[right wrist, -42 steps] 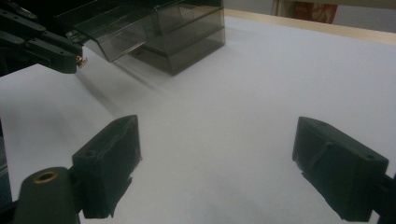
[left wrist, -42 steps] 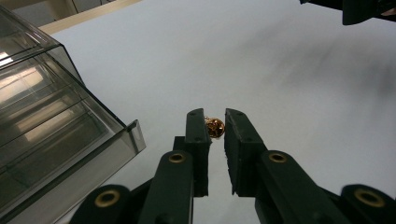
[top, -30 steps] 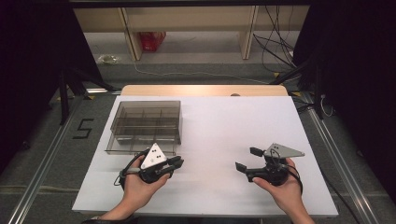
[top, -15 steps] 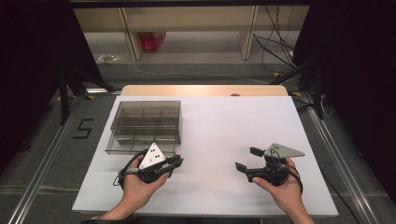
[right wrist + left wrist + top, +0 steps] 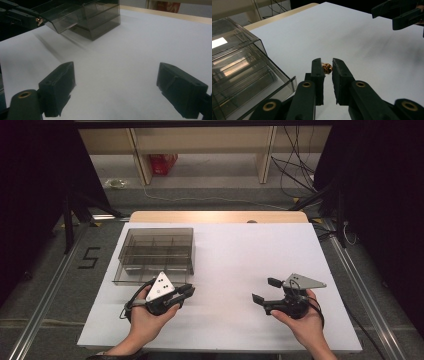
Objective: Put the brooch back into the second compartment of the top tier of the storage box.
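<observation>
High view: left gripper (image 5: pixel 186 292) clamps a gold bead (image 5: pixel 327 68) beside the box (image 5: pixel 156 254); right gripper (image 5: pixel 265 290) gapes.

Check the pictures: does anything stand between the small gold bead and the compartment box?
Nothing visible does. The left tongs pinch the small gold bead beside the smoky clear plastic compartment box, with bare white table between.

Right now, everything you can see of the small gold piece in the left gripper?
The small gold piece is tiny, round and shiny, coppery gold, looking like metal, with a thin chain or wire at its upper left; too small to tell finer detail. It sits pinched between the tips of the left gripper, whose jaws stand nearly closed on it. It is held above the white table, not touching it, just beside the smoky clear plastic organizer box. From the right gripper view it shows as a gold glint.
</observation>
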`<act>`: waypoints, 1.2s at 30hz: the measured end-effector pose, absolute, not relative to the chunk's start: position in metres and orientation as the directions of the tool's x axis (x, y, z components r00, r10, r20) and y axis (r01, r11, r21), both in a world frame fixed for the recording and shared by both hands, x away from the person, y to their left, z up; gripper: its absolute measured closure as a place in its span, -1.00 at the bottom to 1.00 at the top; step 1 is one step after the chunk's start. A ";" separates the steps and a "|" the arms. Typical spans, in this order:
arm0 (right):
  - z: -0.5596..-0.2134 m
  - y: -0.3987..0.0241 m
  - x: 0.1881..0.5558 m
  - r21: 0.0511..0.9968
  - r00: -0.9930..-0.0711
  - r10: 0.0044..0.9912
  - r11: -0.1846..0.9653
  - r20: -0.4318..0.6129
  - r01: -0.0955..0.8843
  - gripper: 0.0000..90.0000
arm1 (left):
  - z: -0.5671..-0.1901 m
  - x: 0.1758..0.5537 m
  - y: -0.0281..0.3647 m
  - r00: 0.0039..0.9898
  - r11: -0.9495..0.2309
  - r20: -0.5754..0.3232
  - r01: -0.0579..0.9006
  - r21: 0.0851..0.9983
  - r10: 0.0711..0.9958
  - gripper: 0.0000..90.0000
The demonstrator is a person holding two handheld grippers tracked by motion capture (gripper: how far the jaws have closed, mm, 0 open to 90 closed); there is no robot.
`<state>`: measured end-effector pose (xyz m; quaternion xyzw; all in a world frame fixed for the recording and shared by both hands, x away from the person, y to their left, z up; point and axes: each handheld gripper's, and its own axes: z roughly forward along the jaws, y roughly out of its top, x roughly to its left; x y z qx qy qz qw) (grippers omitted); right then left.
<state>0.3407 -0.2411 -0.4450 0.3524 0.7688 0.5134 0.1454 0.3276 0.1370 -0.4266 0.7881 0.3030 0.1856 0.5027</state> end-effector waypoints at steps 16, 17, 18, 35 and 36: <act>-0.445 -0.241 0.341 0.892 -0.709 0.691 0.223 0.139 0.393 -0.65 | -0.422 0.328 0.141 0.742 -0.297 -0.014 0.285 0.912 0.670 0.77; -0.445 -0.241 0.341 0.892 -0.709 0.691 0.223 0.139 0.393 -0.65 | -0.422 0.328 0.141 0.741 -0.295 -0.014 0.285 0.912 0.671 0.77; -0.445 -0.241 0.341 0.892 -0.709 0.691 0.223 0.139 0.393 -0.65 | -0.422 0.328 0.141 0.739 -0.292 -0.015 0.285 0.913 0.673 0.77; -0.445 -0.241 0.341 0.891 -0.708 0.692 0.223 0.141 0.395 -0.65 | -0.419 0.328 0.144 0.735 -0.282 -0.019 0.284 0.917 0.678 0.77; -0.445 -0.241 0.341 0.891 -0.708 0.692 0.222 0.141 0.395 -0.64 | -0.418 0.328 0.144 0.734 -0.280 -0.019 0.284 0.917 0.679 0.77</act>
